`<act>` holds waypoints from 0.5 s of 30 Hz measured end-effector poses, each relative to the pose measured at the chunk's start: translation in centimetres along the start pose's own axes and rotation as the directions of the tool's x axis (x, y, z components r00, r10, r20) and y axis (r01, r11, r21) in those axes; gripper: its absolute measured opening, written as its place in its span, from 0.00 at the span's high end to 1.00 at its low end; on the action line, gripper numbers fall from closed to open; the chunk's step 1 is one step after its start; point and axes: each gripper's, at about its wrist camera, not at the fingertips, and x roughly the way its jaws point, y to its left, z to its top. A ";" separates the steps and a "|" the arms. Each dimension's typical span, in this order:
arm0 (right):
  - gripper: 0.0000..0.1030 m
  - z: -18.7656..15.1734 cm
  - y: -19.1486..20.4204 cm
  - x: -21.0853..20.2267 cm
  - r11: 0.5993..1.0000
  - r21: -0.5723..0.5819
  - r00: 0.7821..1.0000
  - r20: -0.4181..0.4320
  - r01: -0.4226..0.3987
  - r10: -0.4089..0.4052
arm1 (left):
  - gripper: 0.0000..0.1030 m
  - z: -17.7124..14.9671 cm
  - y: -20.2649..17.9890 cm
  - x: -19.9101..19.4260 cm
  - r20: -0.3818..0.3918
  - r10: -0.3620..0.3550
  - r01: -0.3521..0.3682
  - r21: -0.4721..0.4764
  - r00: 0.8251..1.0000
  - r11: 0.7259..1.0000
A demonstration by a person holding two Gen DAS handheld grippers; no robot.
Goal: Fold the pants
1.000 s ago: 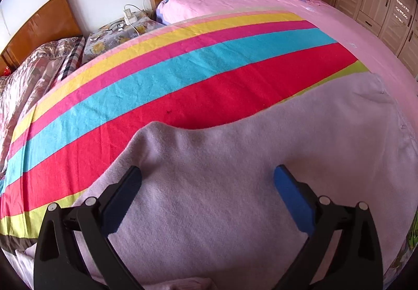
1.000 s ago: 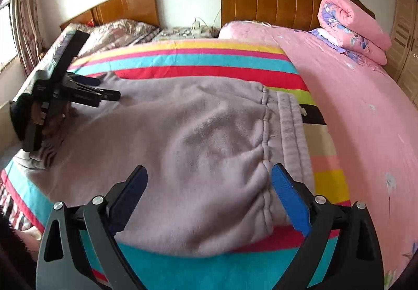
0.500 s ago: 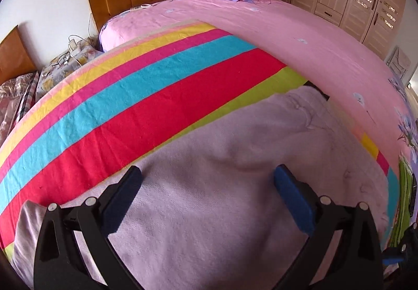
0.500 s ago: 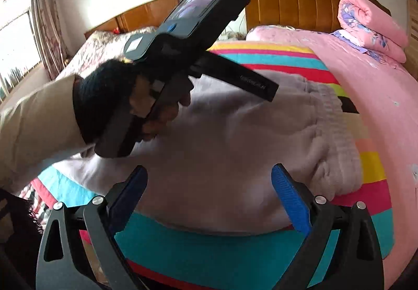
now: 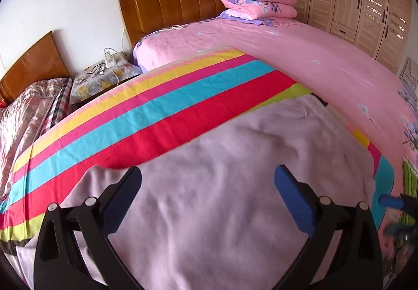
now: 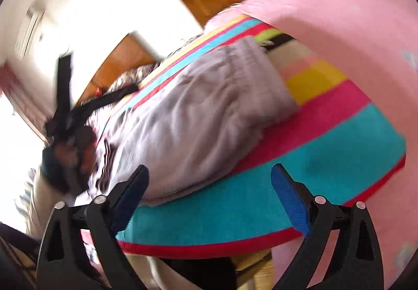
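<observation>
The pants (image 5: pixel 222 185) lie flat across the lower half of the left wrist frame on a striped blanket (image 5: pixel 156 112), spread out, it seems, so the cloth can be folded over itself. In the right wrist frame they run from the centre toward the lower left, waistband end toward the upper right.

The left gripper (image 5: pixel 207 193) hangs just above the cloth, jaws wide apart and holding nothing, likely placed to take a fresh hold. The right gripper (image 6: pixel 209 193) is also wide open and empty, tilted and off the pants, over the blanket's near edge; its view is blurred.

Beyond are a pink bed (image 5: pixel 300 54) and a rolled quilt (image 5: pixel 256 0). No writing or brand is readable.
</observation>
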 end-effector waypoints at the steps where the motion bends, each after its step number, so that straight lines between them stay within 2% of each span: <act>1: 0.15 0.4 -0.1 0.2 1.000 0.017 1.000 0.006 -0.013 0.013 | 0.01 -1.2 0.3 -0.7 -0.013 0.009 -0.009 0.004 1.000 1.000; 6: 0.22 2.5 -0.4 2.3 0.998 0.068 1.000 -0.009 -0.017 0.017 | 0.01 -6.6 1.0 -3.2 -0.055 0.016 -0.015 0.024 0.998 1.000; 8: 0.24 3.1 -1.0 2.9 0.994 0.112 1.000 -0.013 0.019 -0.017 | 0.01 -8.1 0.7 -3.2 -0.057 0.036 -0.032 0.062 0.998 0.998; 11: 0.24 3.4 -1.4 3.5 0.988 0.155 1.000 -0.003 0.012 -0.012 | 0.01 -9.8 0.7 -2.1 -0.090 0.054 -0.046 0.083 0.995 0.995; 15: 0.23 3.3 -1.1 4.1 0.987 0.158 0.996 -0.078 -0.028 0.041 | 0.01 -11.2 1.6 -1.1 -0.094 -0.015 0.015 0.003 0.995 1.000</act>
